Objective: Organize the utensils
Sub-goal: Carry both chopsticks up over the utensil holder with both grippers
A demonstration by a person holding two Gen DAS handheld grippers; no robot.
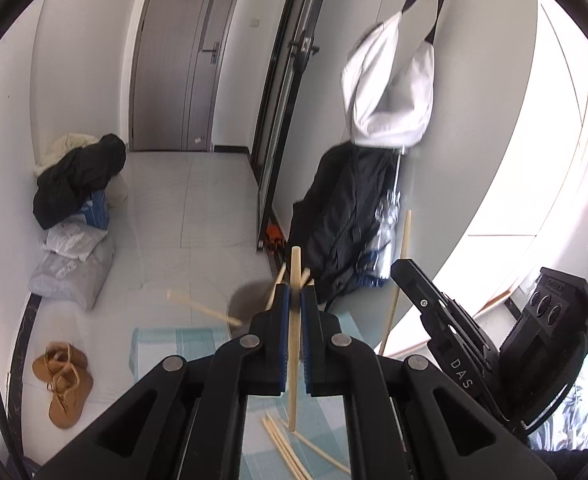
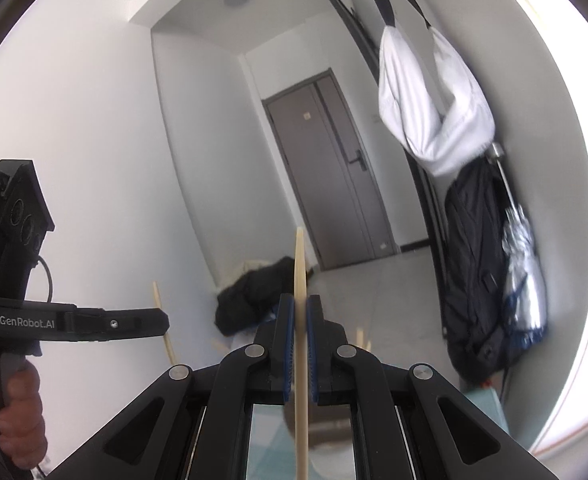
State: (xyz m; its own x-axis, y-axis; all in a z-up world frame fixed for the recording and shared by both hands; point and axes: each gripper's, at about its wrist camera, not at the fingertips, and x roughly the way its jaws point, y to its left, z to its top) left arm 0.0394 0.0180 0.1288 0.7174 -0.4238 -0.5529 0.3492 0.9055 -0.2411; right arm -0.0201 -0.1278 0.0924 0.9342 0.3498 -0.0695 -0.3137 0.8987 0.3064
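My left gripper (image 1: 295, 292) is shut on a pale wooden chopstick (image 1: 293, 344) that stands nearly upright between its blue pads. Just beyond its tips is a grey round holder (image 1: 250, 300) with several chopsticks leaning out of it (image 1: 204, 307). More chopsticks (image 1: 286, 450) lie loose on the light blue cloth (image 1: 174, 348) below. My right gripper (image 2: 301, 306) is shut on another chopstick (image 2: 300, 320), held upright. The right gripper also shows in the left wrist view (image 1: 474, 340), with its chopstick (image 1: 398, 280) sticking up. The left gripper shows at the left of the right wrist view (image 2: 94, 322).
Tan boots (image 1: 64, 380) and bags with a dark coat (image 1: 74, 184) lie on the floor at left. A white bag (image 1: 390, 80) and a dark jacket (image 1: 346, 220) hang on the right wall. A grey door (image 1: 186, 56) is at the far end.
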